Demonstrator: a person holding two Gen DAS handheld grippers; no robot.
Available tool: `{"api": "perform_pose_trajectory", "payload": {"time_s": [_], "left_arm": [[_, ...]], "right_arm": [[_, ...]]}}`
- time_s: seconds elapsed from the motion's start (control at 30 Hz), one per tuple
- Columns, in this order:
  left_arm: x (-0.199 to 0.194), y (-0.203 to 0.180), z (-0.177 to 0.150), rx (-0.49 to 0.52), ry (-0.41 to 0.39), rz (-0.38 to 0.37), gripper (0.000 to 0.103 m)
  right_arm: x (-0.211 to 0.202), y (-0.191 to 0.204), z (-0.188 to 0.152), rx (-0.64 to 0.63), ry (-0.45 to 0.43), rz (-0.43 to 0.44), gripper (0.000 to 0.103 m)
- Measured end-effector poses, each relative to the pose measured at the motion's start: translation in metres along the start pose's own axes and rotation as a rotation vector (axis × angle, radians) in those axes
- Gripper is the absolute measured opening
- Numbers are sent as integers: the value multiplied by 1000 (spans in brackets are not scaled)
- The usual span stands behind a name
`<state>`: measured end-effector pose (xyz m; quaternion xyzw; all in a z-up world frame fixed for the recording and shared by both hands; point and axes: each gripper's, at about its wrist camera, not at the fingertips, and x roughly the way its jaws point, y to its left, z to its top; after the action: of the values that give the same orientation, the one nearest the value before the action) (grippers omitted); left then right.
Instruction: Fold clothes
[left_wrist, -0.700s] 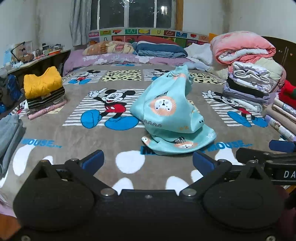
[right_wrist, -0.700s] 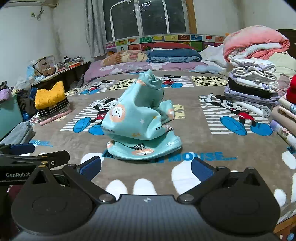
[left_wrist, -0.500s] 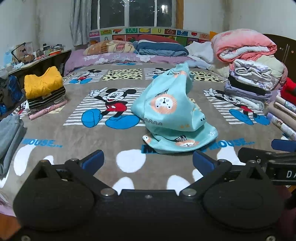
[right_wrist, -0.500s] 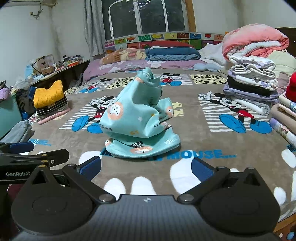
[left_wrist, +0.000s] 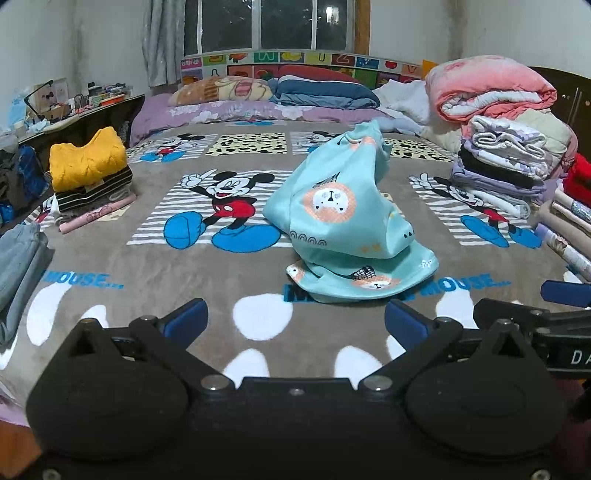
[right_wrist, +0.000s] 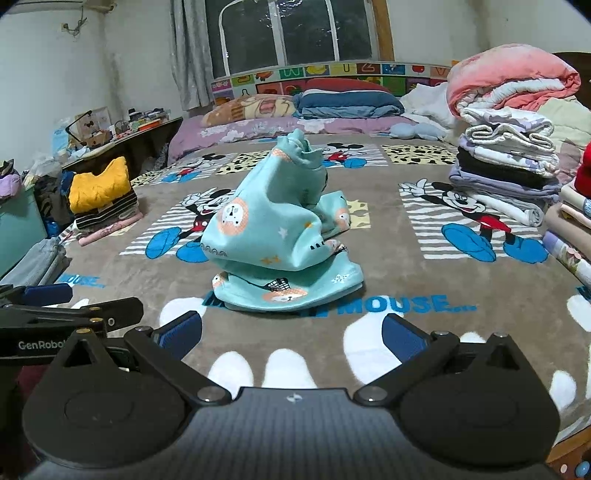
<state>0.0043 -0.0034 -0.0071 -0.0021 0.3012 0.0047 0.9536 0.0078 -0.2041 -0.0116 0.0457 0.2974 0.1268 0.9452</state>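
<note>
A crumpled teal garment with lion-face prints (left_wrist: 347, 221) lies in a heap on the Mickey Mouse blanket (left_wrist: 147, 266), ahead of both grippers; it also shows in the right wrist view (right_wrist: 280, 240). My left gripper (left_wrist: 295, 323) is open and empty, low over the near edge of the bed, a short way from the garment. My right gripper (right_wrist: 291, 328) is open and empty, just short of the garment's near hem. The right gripper's side shows at the right of the left wrist view (left_wrist: 546, 325), and the left gripper's side shows in the right wrist view (right_wrist: 66, 314).
A pile topped by a yellow sweater (left_wrist: 88, 162) stands at the left. Grey folded clothes (left_wrist: 18, 258) lie at the near left. Tall stacks of folded laundry (left_wrist: 509, 162) and a pink quilt (left_wrist: 487, 85) line the right side. Pillows (left_wrist: 317, 88) lie at the headboard.
Both grippers have moved slightly forward towards the teal garment, which looks a little nearer. The jaws stay open and the garment has not moved.
</note>
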Motion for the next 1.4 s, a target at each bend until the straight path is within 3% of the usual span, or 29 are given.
{"api": "perform_pose_trajectory", "payload": {"time_s": [1.4], "left_arm": [[3,2,-2,-11,17,-15,103]], "right_arm": [[3,-2,-4,5,13,21,103]]}}
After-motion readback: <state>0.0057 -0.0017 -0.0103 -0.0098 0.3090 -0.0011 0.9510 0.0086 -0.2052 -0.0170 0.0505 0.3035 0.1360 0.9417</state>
